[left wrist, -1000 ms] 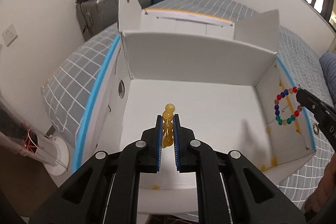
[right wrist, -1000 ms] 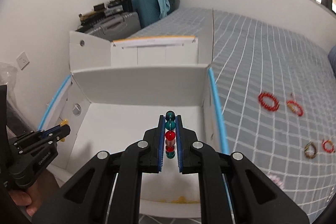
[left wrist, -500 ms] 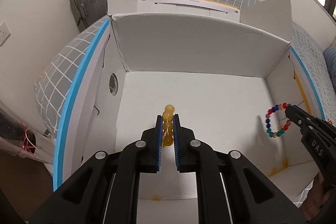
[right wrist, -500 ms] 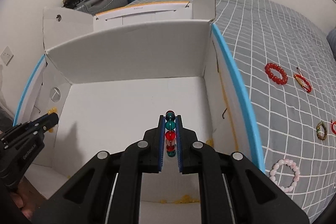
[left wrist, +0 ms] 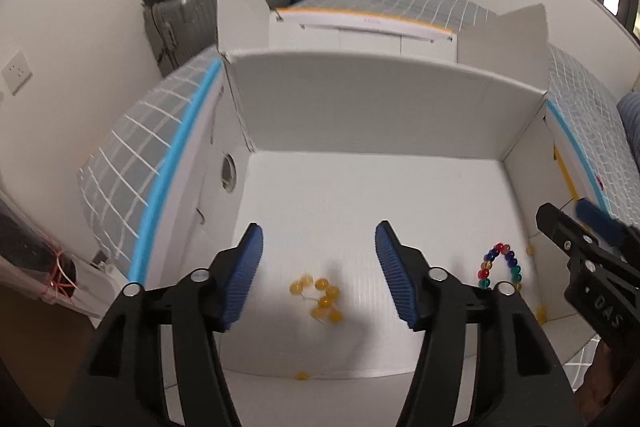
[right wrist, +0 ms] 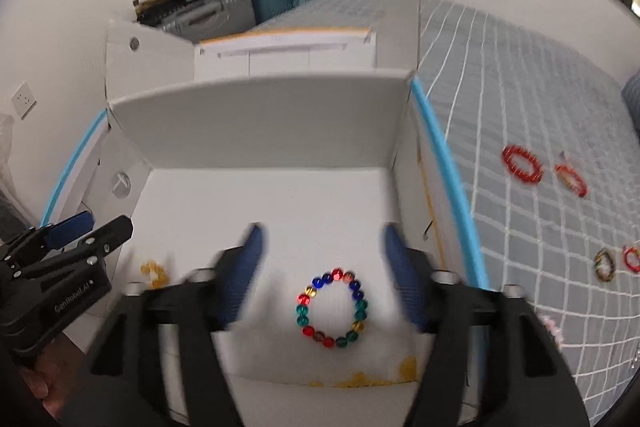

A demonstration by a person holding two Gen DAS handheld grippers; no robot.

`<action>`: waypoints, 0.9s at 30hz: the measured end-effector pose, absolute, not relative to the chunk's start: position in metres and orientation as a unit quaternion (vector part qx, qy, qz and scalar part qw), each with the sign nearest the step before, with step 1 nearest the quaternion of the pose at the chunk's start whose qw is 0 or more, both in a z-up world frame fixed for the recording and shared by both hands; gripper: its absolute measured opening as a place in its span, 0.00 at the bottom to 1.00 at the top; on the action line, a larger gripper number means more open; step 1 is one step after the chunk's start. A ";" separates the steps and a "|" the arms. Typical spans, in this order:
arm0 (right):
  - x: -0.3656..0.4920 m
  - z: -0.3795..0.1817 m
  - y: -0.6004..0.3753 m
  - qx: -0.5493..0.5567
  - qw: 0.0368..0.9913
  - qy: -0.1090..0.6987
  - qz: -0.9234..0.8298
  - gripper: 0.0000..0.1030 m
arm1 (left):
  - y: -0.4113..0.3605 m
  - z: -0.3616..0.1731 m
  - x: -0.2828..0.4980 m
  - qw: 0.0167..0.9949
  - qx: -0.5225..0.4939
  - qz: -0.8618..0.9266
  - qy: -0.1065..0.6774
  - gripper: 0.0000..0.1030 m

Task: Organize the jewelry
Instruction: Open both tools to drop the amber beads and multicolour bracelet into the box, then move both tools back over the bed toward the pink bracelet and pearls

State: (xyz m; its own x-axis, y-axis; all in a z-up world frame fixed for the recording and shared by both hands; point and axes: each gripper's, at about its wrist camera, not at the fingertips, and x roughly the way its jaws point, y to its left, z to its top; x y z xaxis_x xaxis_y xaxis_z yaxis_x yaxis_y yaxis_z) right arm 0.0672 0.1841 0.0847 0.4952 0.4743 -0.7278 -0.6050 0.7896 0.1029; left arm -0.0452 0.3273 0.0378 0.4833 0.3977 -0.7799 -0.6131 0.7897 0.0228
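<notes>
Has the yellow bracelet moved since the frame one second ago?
Yes. The yellow bracelet has dropped out of the left gripper, whose jaws now stand open, and lies on the floor of the box.

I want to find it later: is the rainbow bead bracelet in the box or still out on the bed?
In. The rainbow bracelet lies flat on the white box floor.

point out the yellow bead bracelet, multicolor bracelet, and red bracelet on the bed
yellow bead bracelet (left wrist: 318, 297): left wrist view, a middle bead.
multicolor bracelet (right wrist: 308, 331): right wrist view, red bead on its lower left.
red bracelet (right wrist: 513, 166): right wrist view, its left arc.
</notes>
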 end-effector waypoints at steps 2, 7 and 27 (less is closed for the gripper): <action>0.061 0.095 0.182 -0.083 0.872 0.368 0.312 0.75 | 0.324 0.044 -0.050 0.854 -0.132 0.298 0.406 0.66; 0.055 0.112 0.174 -0.081 0.887 0.336 0.306 0.89 | 0.315 0.063 -0.064 0.867 -0.130 0.301 0.375 0.85; 0.071 0.149 0.079 -0.029 0.916 0.298 0.268 0.93 | 0.250 0.100 -0.048 0.898 -0.116 0.263 0.332 0.95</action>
